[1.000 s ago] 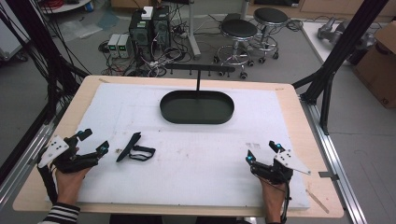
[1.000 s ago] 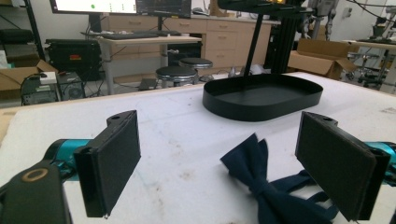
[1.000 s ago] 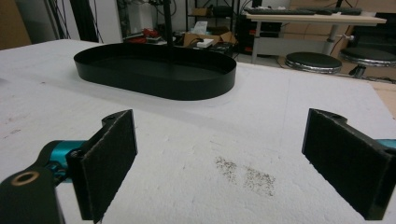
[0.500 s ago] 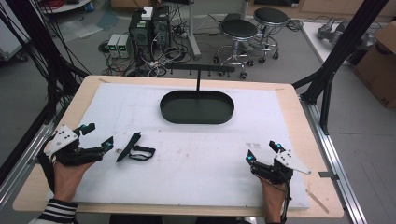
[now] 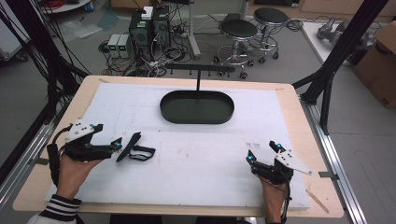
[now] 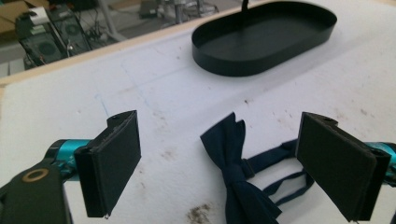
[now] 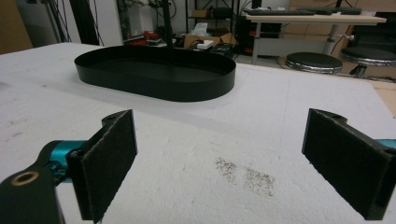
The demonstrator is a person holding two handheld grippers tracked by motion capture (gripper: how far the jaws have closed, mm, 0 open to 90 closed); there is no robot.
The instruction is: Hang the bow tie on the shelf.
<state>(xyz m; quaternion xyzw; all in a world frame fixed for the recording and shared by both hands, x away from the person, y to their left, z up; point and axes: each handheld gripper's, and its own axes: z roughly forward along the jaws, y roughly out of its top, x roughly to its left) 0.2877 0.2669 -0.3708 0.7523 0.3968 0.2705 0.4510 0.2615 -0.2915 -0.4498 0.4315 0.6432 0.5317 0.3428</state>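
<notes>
A navy bow tie (image 5: 134, 149) with its thin strap looped to the right lies on the white mat, left of centre. My left gripper (image 5: 109, 136) is open just left of it, one jaw tip close to the bow. In the left gripper view the bow tie (image 6: 233, 172) lies between the two spread jaws of the left gripper (image 6: 224, 144), low in the gap. My right gripper (image 5: 263, 151) is open near the front right of the mat, and in its own view the right gripper (image 7: 219, 154) has nothing between its jaws.
A black oval tray (image 5: 196, 106) sits at the back middle of the mat, with a thin post rising to a hook bar (image 5: 198, 69) behind it. The tray (image 6: 266, 37) (image 7: 154, 70) lies ahead of both grippers. Wooden table edge (image 5: 299, 121) frames the mat.
My left gripper has moved right toward the bow tie, so the tie now lies between its open jaws. The right gripper has stayed put.
</notes>
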